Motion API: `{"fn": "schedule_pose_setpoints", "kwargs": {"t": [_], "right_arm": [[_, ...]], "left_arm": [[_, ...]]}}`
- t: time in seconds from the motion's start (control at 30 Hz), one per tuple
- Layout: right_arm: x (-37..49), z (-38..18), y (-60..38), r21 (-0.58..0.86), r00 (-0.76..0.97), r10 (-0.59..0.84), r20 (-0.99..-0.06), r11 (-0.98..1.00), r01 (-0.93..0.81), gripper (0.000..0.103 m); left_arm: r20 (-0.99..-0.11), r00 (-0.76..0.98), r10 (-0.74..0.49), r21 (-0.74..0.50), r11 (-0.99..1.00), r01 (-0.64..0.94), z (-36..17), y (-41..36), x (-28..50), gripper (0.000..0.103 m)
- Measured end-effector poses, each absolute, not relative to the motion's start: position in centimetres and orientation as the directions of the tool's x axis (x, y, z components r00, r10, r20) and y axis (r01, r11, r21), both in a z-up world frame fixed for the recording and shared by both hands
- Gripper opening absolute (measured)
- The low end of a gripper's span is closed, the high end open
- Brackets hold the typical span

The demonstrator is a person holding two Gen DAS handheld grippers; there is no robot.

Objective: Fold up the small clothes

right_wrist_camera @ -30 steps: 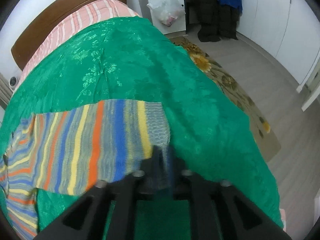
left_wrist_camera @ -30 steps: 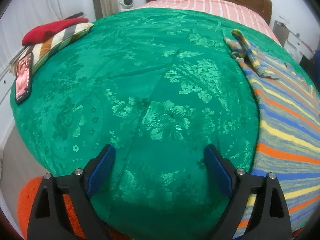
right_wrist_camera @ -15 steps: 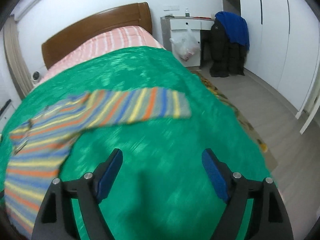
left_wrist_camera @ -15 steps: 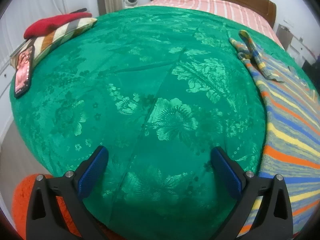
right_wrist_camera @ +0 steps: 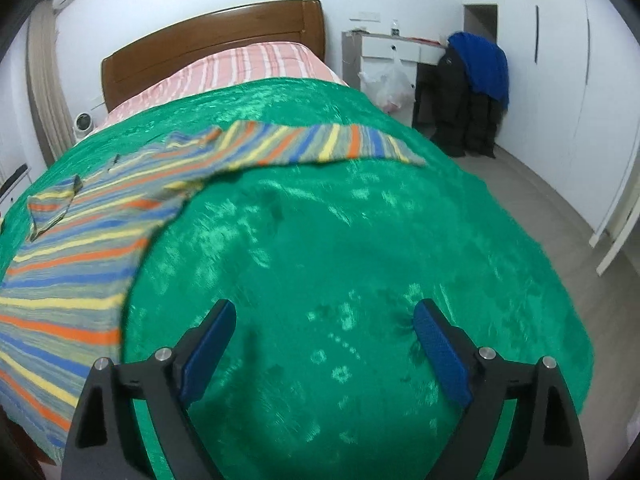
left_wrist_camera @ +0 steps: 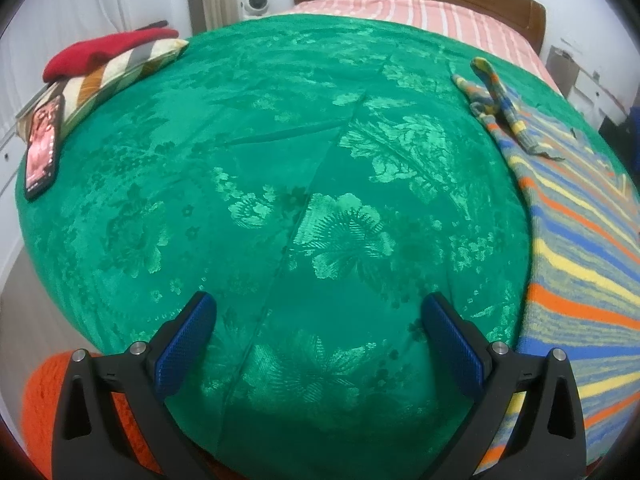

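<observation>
A: Two grippers, both spread wide, holding nothing: left gripper (left_wrist_camera: 318, 322), right gripper (right_wrist_camera: 322, 330), blue textured pads.

B: One striped knit sweater (right_wrist_camera: 80, 248), lying flat on the glossy green floral bedspread (left_wrist_camera: 280, 200), one sleeve (right_wrist_camera: 320, 146) stretched out sideways.

A: One phone (left_wrist_camera: 40, 148) at the left edge. One striped pillow (left_wrist_camera: 116, 76), one red garment (left_wrist_camera: 108, 50) on top.

Sweater (left_wrist_camera: 580, 248) flat on bedspread (left_wrist_camera: 280, 200), right side; phone (left_wrist_camera: 40, 148) far left edge, pillow (left_wrist_camera: 120, 72) behind it.
</observation>
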State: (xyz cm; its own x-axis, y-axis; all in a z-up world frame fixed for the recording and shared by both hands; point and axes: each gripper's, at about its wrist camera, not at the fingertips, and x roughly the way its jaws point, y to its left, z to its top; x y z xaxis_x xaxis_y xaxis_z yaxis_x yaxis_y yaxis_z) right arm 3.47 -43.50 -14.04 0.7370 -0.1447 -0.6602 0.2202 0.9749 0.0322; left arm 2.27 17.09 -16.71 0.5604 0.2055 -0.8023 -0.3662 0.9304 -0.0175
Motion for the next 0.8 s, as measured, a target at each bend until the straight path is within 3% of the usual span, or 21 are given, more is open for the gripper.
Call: {"fn": "schedule_pose_setpoints", "kwargs": {"t": [0.1,0.2,0.37,0.47,0.5,0.57,0.73,0.8], "right_arm": [[3.5,-14.4,-43.3,0.008,0.734,-0.159,-0.661,0.976,0.219,0.094],[3.5,-14.5,-42.9,-0.002,0.732,-0.163,-0.661,0.976,0.216,0.096],[3.4,-15.0,-43.0,0.02,0.743,-0.153,-0.652,0.975,0.219,0.1],[3.6,-15.1,-42.7,0.003,0.742,-0.166,-0.649,0.975,0.221,0.101],[3.6,-15.2,-42.7,0.0,0.742,-0.169,-0.649,0.975,0.222,0.102],[3.5,-15.1,-42.7,0.006,0.746,-0.167,-0.645,0.975,0.224,0.102],[3.4,-15.1,-42.8,0.015,0.749,-0.16,-0.643,0.975,0.222,0.102],[3.4,-15.1,-42.8,0.014,0.749,-0.16,-0.643,0.975,0.22,0.102]], "left_arm": [[-0.827,0.518,0.217,0.026,0.936,-0.352,-15.1,17.2,2.5,0.101],[-0.75,0.622,0.227,0.066,0.96,-0.271,-10.6,16.1,2.7,0.1],[-0.645,0.76,0.075,0.221,0.971,0.091,-3.1,10.5,7.6,0.101],[-0.702,0.711,-0.042,0.305,0.884,0.354,-3.9,5.9,12.1,0.099],[-0.719,0.693,-0.049,0.33,0.854,0.403,-4.8,4.7,13.3,0.095],[-0.767,0.642,-0.008,0.398,0.779,0.485,-8.1,1.8,16.6,0.076],[-0.848,0.525,0.07,0.364,0.797,0.481,-13.9,0.4,23.6,0.073],[-0.87,0.493,0.013,0.276,0.841,0.465,-14.3,1.2,24.5,0.042]]}}
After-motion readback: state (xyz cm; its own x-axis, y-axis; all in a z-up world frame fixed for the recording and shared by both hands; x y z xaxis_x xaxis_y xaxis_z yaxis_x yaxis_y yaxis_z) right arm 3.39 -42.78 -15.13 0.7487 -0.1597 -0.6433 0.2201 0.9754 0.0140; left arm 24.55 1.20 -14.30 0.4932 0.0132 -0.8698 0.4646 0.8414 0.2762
